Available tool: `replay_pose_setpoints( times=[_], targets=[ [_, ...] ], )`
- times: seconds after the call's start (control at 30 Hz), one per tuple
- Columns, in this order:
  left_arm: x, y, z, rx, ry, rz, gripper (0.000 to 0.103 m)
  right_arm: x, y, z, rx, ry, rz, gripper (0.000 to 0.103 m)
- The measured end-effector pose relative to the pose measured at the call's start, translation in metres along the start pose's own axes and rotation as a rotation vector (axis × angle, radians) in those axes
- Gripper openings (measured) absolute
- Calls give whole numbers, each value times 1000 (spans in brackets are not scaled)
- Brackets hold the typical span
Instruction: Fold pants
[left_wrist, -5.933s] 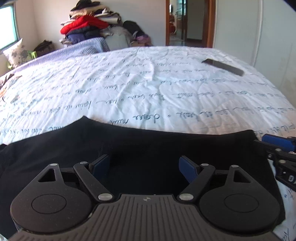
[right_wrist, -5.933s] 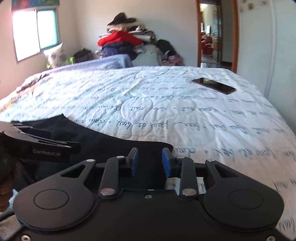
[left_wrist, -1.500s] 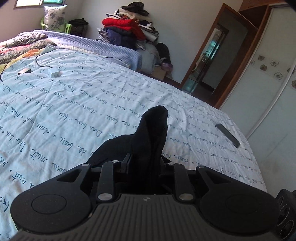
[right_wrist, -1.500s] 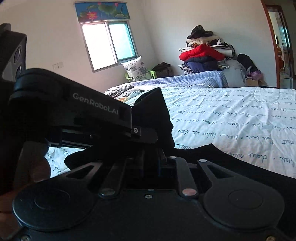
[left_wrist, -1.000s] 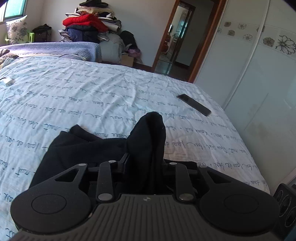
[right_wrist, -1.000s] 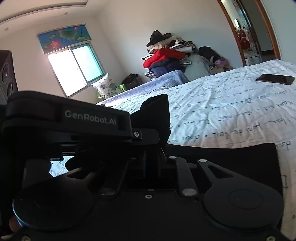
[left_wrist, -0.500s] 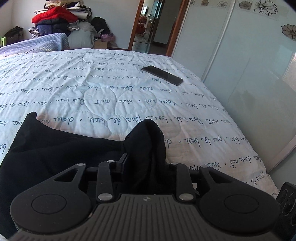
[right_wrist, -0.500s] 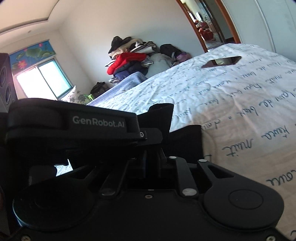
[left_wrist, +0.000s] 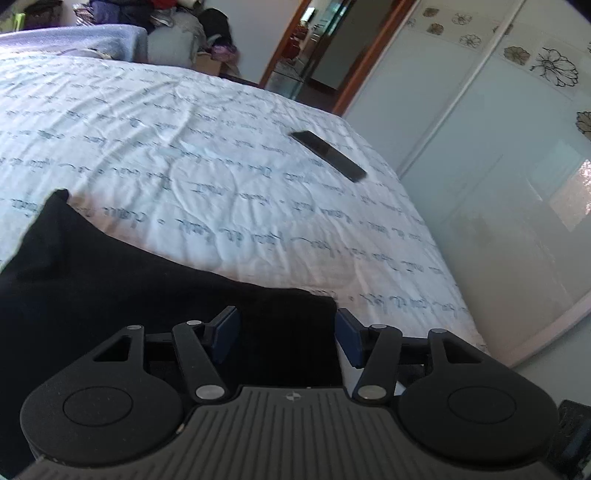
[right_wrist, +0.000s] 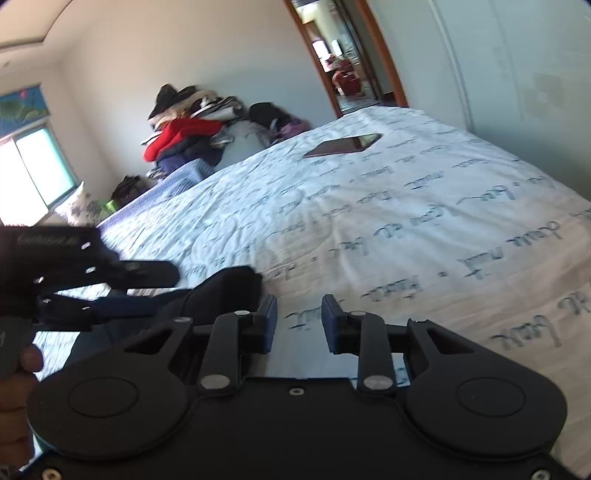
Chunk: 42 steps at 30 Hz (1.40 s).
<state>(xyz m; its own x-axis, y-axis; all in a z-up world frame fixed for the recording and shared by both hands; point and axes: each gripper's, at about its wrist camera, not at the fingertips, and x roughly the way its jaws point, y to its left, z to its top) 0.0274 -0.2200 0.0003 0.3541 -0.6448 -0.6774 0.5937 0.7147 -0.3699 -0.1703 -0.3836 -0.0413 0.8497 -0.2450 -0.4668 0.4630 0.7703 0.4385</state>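
- The pants (left_wrist: 155, 295) lay on the near part of the bed (left_wrist: 221, 147), a black, soft mass with its right corner squared off near the bed's right edge.
- The cloth looked light, limp and matte; it would likely sag and crease wherever it was lifted, so a pinch at a corner or along a doubled edge would probably serve best.
- The left gripper (left_wrist: 286, 330) stood with its jaws opening, the corner of the pants between the blue pads but not pressed by them.
- The right gripper (right_wrist: 297, 323) also had its jaws opening, with only the printed bedcover between them; a bump of the black cloth lay just to its left.
- The left wrist view alone showed the broad spread of the pants and the wardrobe doors (left_wrist: 498, 147) at the right.
- The right wrist view alone showed the other gripper from the side, a hand (right_wrist: 16, 384) holding it, the clothes pile (right_wrist: 184, 136) and the window (right_wrist: 33, 166).
- A dark phone (left_wrist: 327, 155) lay far off on the bed, well apart from the pants, seen in both views.
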Motion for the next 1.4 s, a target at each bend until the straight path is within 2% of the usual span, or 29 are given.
replay_pose_setpoints(
  times=[0.07,0.17,0.2,0.27,0.37,0.43,0.47,0.5,0.57,0.67,0.77,0.87,0.97,1.03,1.1,1.2,1.27,1.4],
  targets=[
    [-5,10,2,44,-13,107,63,1,3,3,-8,-5,27,30],
    [-8,21,-1,141,-28,290,63,13,18,6,-23,15,114,30],
    [-8,24,-4,166,-33,330,63,19,23,7,-24,27,143,31],
    [-8,31,-9,191,-29,357,63,37,32,9,-35,59,183,35],
    [-7,35,-18,207,-3,333,65,65,41,11,-42,113,170,39],
    [-6,33,-22,235,-4,333,67,77,40,14,4,136,226,39],
    [-6,32,-23,254,-10,339,67,81,40,15,24,149,257,36],
    [-7,32,-24,269,-15,345,70,84,40,17,33,148,276,23],
    [-6,34,-22,283,-23,361,73,84,42,18,19,142,240,9],
    [-8,47,-15,241,-28,374,75,78,33,20,46,112,208,7],
    [-8,66,-8,164,-23,384,78,83,27,16,74,129,187,7],
    [-9,78,-5,134,-12,378,78,83,28,12,58,150,146,13],
    [-15,85,-3,130,-13,370,78,62,34,17,-22,89,37,26],
    [-19,89,-2,115,-15,358,78,43,43,21,-118,48,-21,26],
    [-23,89,-2,110,-19,343,78,25,51,21,-173,58,33,26],
    [-25,82,-6,121,-9,290,78,3,59,12,-186,123,128,26],
    [-22,70,-13,148,-3,255,78,-6,58,2,-159,157,141,26],
    [-13,45,-26,224,14,237,78,-17,52,-15,-87,208,173,26]
  ],
)
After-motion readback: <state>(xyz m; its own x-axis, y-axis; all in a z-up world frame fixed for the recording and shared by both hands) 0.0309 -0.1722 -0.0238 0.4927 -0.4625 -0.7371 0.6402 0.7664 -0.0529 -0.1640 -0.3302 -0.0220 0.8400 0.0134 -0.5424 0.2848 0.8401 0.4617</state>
